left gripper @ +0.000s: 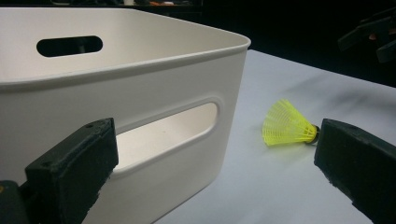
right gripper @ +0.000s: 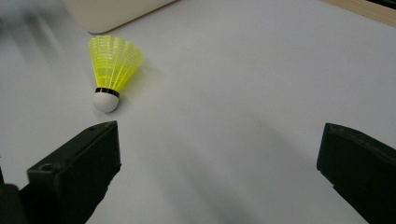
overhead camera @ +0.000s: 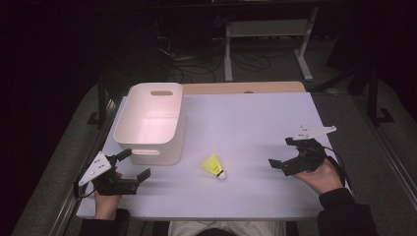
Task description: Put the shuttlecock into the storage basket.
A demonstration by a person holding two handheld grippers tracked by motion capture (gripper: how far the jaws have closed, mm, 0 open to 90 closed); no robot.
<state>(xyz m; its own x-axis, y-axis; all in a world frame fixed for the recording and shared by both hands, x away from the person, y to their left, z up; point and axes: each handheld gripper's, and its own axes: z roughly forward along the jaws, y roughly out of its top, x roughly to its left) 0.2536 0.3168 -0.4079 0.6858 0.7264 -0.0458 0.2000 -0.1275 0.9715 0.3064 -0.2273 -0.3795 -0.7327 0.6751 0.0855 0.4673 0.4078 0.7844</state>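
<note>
A yellow shuttlecock (overhead camera: 214,166) lies on its side on the white table (overhead camera: 246,123); its white round tip points toward 4 o'clock in the high view; nothing is touching it. A white bin (overhead camera: 150,123) stands near it, up at about 10 o'clock from the shuttlecock; the bin has a slot handle in its near wall.

The left gripper (overhead camera: 132,163) is at about 9 o'clock from the shuttlecock, just beside the bin's near corner; its jaws are spread wide with nothing between them. In the left gripper view the bin (left gripper: 140,93) is close in front and the shuttlecock (left gripper: 287,123) sits by the far jaw.

The right gripper (overhead camera: 282,153) is at about 3 o'clock from the shuttlecock, well apart from it; its jaws are also wide apart and hold nothing. In the right gripper view the shuttlecock (right gripper: 112,70) lies ahead at about 11 o'clock.
</note>
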